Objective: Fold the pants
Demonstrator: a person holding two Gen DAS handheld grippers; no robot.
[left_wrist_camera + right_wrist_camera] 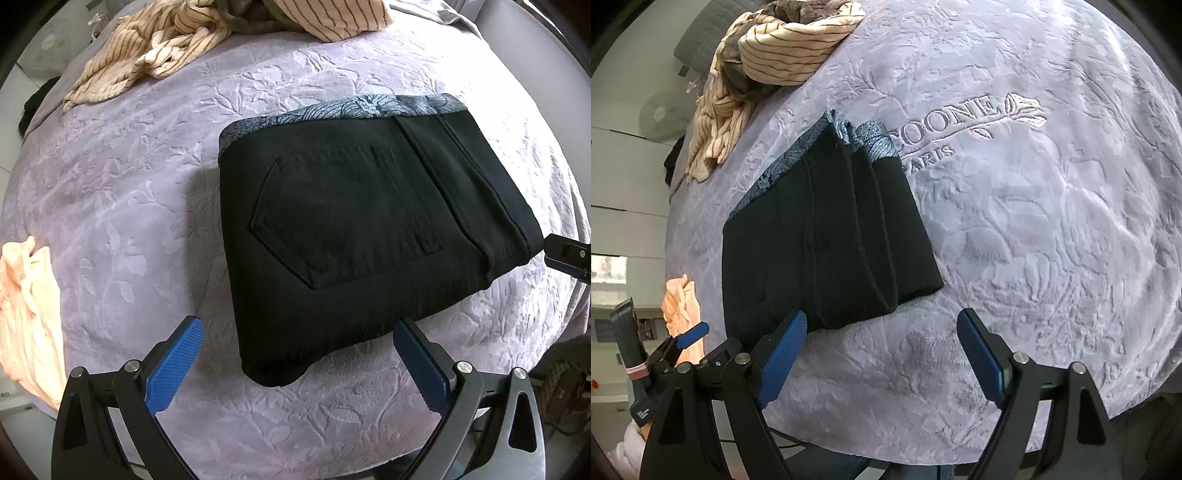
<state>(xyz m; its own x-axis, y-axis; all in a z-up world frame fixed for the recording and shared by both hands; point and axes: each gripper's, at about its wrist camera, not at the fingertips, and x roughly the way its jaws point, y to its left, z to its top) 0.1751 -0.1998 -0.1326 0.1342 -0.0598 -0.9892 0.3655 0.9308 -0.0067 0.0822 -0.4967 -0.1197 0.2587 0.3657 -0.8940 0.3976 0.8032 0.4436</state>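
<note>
Black pants (351, 229) lie folded into a compact rectangle on a lilac embossed blanket (129, 184), back pocket up, with a blue-grey patterned waistband lining at the far edge. My left gripper (298, 326) hovers open over the near fold, its blue pads on either side of the corner and not pressing it. In the right wrist view the pants (827, 240) show stacked layers. My right gripper (882, 315) is open just off their near right corner, with only blanket (1034, 221) between its pads. One of its fingers (565, 254) shows at the pants' right edge.
Striped beige garments (147, 55) (775, 48) are heaped at the far side of the bed. A peach garment (26, 314) (679, 299) lies at the left edge. The bed's edge runs close below both grippers. A left gripper finger (692, 334) shows at lower left.
</note>
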